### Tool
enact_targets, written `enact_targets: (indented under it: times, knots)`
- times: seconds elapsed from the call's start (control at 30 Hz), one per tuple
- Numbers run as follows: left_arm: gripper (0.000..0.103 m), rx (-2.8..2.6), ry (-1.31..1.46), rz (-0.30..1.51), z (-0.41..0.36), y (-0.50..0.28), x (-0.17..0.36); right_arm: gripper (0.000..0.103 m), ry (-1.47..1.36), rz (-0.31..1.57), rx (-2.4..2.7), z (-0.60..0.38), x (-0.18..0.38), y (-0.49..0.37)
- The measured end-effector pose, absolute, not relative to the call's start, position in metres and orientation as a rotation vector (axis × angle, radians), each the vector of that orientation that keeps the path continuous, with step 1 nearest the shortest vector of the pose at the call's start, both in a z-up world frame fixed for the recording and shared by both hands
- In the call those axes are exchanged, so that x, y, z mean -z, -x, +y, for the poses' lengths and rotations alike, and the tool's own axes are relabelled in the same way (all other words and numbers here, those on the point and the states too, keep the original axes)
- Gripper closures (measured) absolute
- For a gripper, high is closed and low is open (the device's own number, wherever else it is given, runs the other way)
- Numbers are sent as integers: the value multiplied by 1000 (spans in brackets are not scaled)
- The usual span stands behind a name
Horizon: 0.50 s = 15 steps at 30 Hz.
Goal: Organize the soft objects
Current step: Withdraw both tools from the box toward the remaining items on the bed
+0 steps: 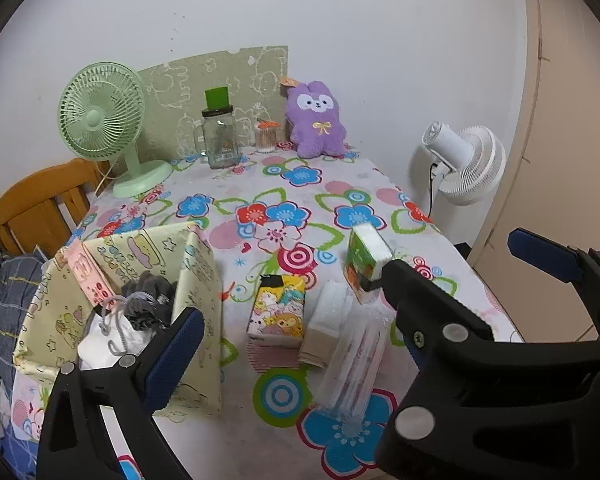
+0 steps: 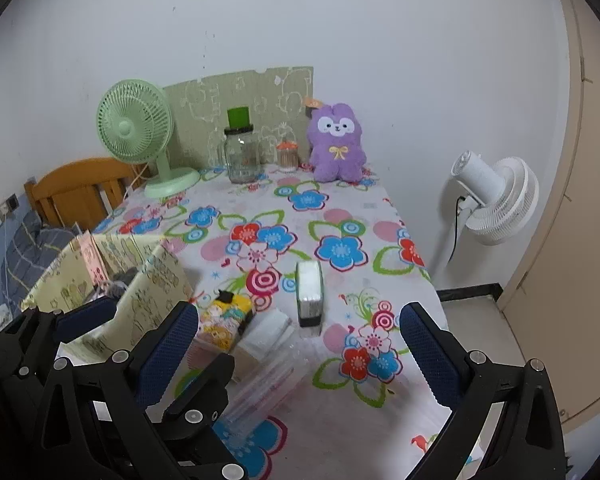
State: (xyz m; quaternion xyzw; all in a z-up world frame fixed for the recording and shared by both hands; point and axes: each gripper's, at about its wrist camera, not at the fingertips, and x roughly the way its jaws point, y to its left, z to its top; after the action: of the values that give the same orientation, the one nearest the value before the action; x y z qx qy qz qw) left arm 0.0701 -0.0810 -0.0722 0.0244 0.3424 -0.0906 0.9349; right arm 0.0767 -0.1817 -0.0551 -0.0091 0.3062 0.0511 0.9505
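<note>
A yellow patterned storage box (image 1: pixel 198 280) stands open at the table's left and holds grey and white soft items (image 1: pixel 140 304); it also shows in the right wrist view (image 2: pixel 156 280). Beside it lie a cartoon tissue pack (image 1: pixel 278 308), a white tissue stack (image 1: pixel 326 320) and a clear wrapped pack (image 1: pixel 354 360). A green-wrapped tissue pack (image 1: pixel 366 264) stands on the cloth further right, and shows in the right wrist view (image 2: pixel 310 292). A purple plush (image 1: pixel 316 120) sits at the back. My left gripper (image 1: pixel 300 320) is open above the packs. My right gripper (image 2: pixel 296 344) is open and empty.
A green desk fan (image 1: pixel 104 120), a glass jar with green lid (image 1: pixel 218 136) and a small swab jar (image 1: pixel 268 136) stand at the back. A white floor fan (image 1: pixel 464 160) stands right of the table. A wooden chair (image 1: pixel 40 204) is at the left.
</note>
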Motion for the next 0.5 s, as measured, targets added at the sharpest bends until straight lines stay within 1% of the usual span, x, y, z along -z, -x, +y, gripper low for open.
enact_targets:
  times: [0.5]
  knots:
    - [3,179,-55,772,-99,-79,101,1,4,681,-104,-199,88,-88]
